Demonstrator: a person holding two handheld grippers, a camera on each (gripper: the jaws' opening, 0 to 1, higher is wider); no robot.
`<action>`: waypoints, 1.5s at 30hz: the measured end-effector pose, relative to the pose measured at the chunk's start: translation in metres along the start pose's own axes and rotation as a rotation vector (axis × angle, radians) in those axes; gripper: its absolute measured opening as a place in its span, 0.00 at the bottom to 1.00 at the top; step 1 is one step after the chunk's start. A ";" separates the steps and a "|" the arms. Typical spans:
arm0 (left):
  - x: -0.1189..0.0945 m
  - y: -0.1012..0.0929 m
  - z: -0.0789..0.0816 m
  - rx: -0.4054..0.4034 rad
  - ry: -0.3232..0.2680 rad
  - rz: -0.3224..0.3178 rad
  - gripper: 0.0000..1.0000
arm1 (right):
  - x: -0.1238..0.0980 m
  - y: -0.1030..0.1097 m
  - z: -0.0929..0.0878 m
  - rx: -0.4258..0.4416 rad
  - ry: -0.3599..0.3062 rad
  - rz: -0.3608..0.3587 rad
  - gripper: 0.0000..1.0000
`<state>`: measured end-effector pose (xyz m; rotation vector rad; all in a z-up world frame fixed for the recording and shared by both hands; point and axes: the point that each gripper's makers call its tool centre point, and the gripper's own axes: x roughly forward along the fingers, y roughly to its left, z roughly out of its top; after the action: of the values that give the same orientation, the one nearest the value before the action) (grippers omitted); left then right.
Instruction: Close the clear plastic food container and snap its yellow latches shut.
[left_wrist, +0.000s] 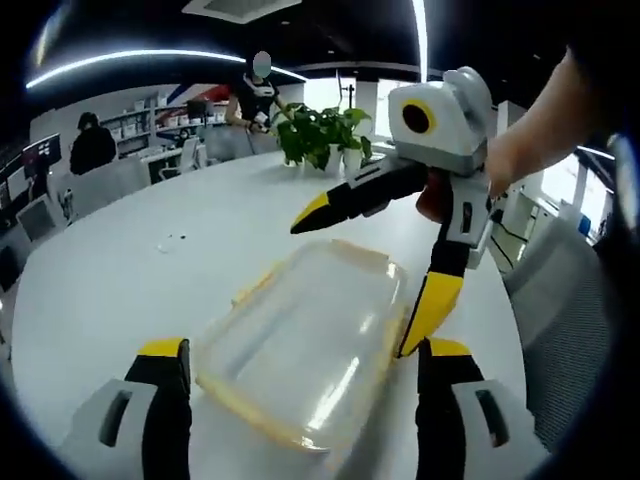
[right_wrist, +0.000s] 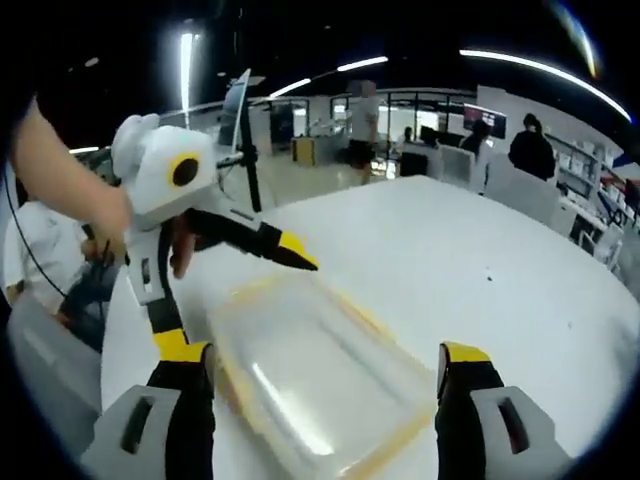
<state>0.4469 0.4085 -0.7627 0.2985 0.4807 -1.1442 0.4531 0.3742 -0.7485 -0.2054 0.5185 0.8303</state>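
The clear plastic food container (left_wrist: 310, 340) lies on the white table (left_wrist: 120, 290) with its lid resting on top and yellow latches (left_wrist: 256, 286) along its edges. My left gripper (left_wrist: 300, 400) is open, its jaws standing either side of the container's near end. My right gripper (left_wrist: 350, 290), held by a hand, comes in from the right, open wide over the far right corner, its lower jaw beside the container's right edge. In the right gripper view the container (right_wrist: 320, 380) lies between the open right gripper (right_wrist: 320, 395) jaws, and the left gripper (right_wrist: 245, 305) is open at its far left corner.
A potted plant (left_wrist: 322, 135) stands at the table's far edge, and a small scrap (left_wrist: 170, 240) lies on the left. A grey chair (left_wrist: 570, 330) sits close on the right. Several people are among desks in the background (left_wrist: 92, 145). A monitor (right_wrist: 238, 110) stands beyond the table.
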 end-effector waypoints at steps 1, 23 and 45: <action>-0.001 0.001 0.000 -0.013 -0.008 0.006 0.94 | -0.002 0.000 0.000 0.022 -0.003 -0.007 0.93; -0.026 -0.006 -0.005 -0.093 -0.050 0.075 0.88 | -0.036 -0.011 -0.004 0.129 -0.059 -0.096 0.91; -0.043 -0.012 -0.022 -0.153 -0.057 0.151 0.85 | -0.057 -0.002 -0.021 0.148 -0.066 -0.104 0.91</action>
<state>0.4173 0.4483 -0.7597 0.1659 0.4847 -0.9613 0.4153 0.3282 -0.7372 -0.0678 0.5009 0.6920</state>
